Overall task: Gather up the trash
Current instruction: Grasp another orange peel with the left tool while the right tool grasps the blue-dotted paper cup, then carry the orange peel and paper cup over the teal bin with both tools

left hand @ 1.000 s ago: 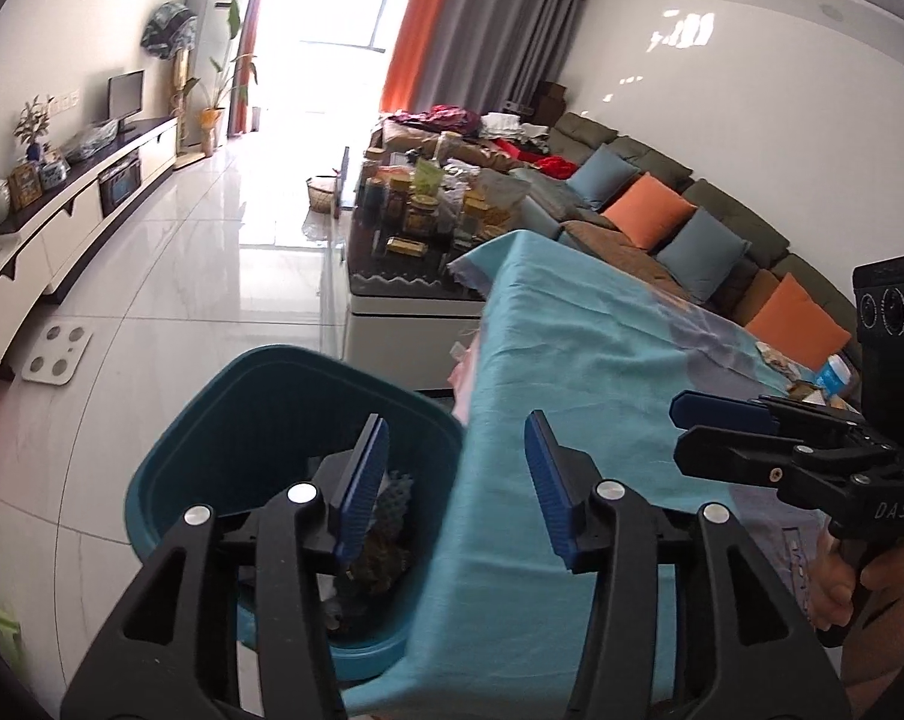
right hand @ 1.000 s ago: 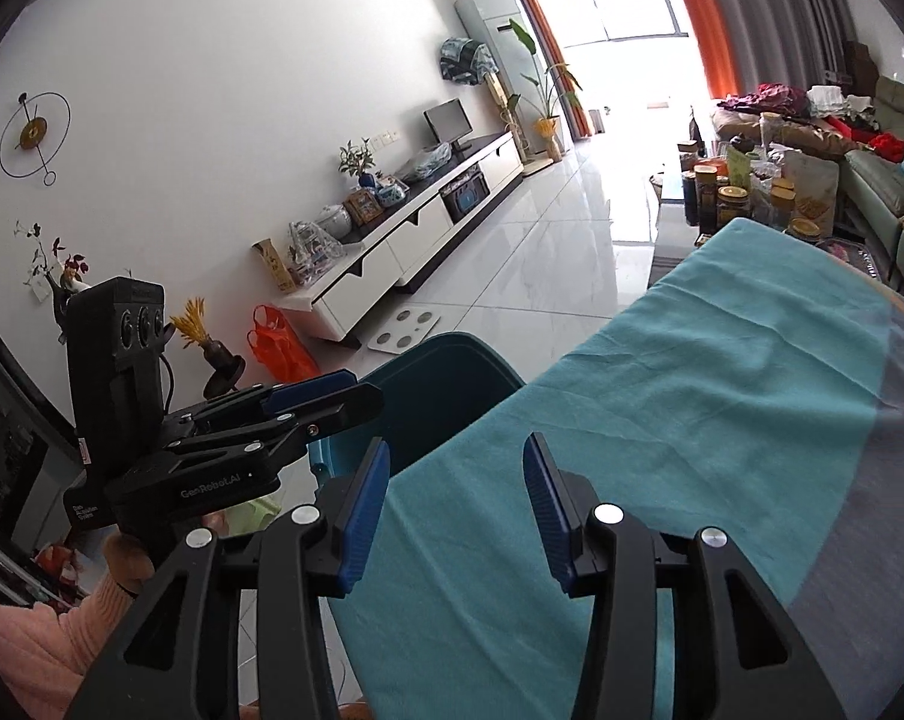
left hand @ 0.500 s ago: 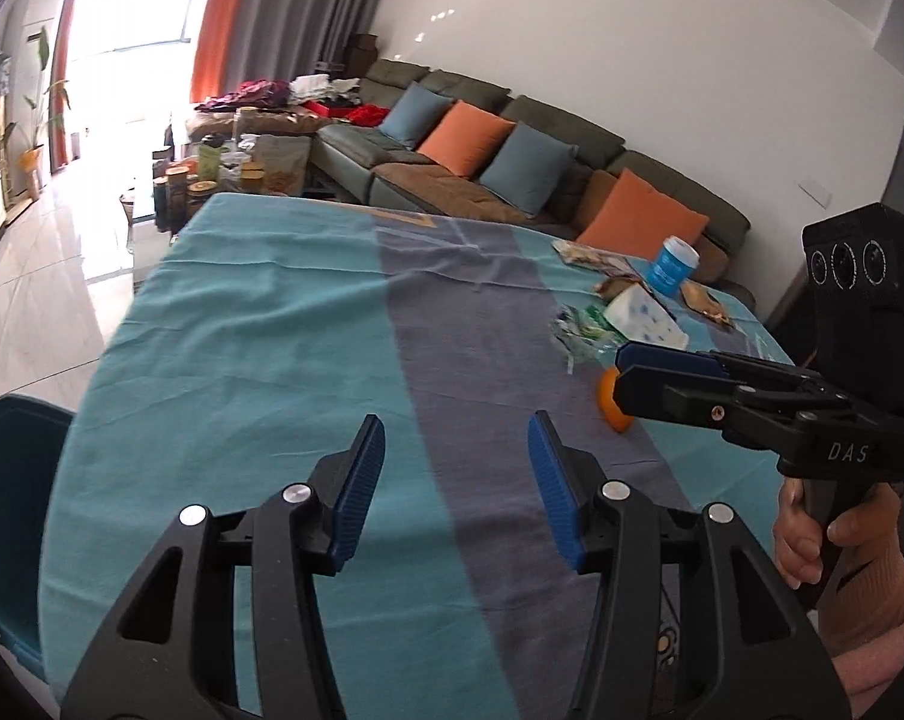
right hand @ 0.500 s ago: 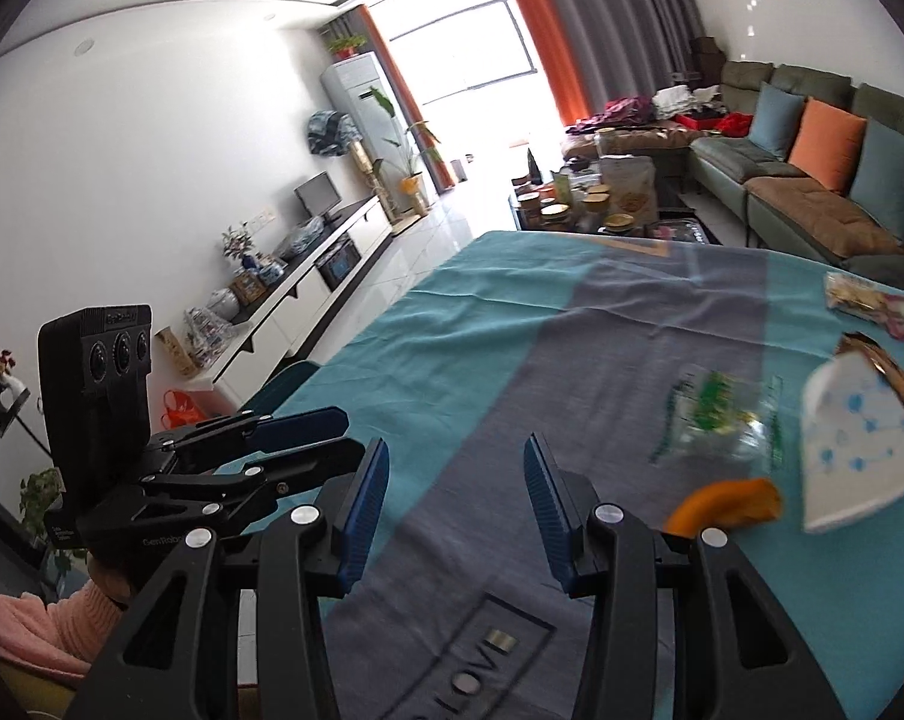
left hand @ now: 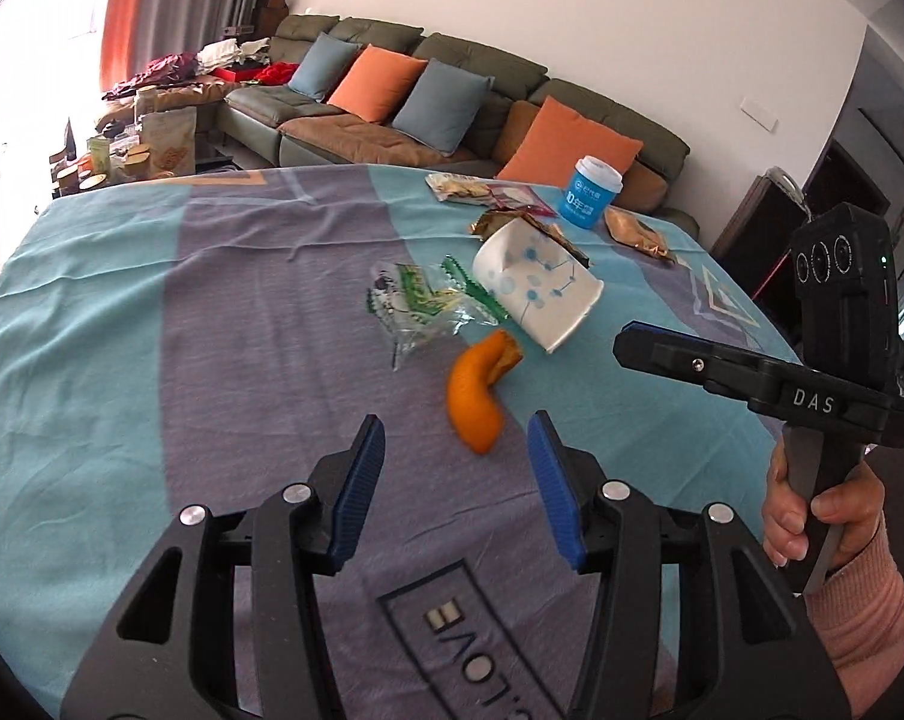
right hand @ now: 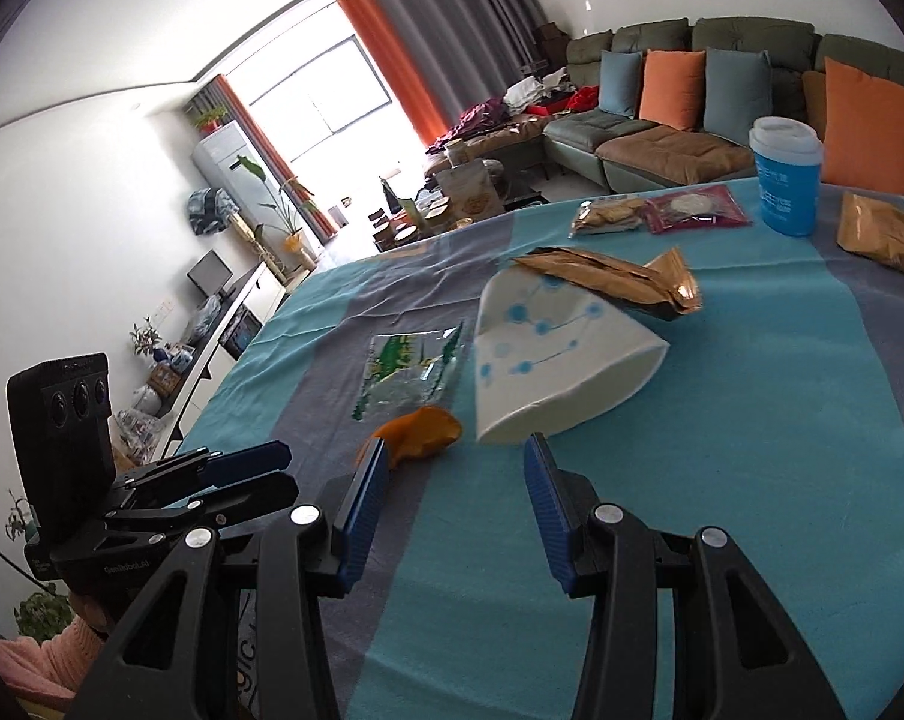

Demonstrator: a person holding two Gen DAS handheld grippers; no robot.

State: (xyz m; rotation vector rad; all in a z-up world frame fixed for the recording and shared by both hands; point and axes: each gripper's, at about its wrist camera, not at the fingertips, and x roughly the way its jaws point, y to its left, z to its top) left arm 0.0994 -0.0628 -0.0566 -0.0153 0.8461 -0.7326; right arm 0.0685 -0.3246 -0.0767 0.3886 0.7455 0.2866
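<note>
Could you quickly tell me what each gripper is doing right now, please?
Left gripper: open, holding nothing, just short of the orange peel.
Right gripper: open, holding nothing.

orange peel [right hand: 416, 433]: near end hidden behind right gripper's left finger [right hand: 365, 498]. Gold wrapper [right hand: 883, 234] cut off at right edge. Blue cup [left hand: 589, 189] print too small to read.
</note>
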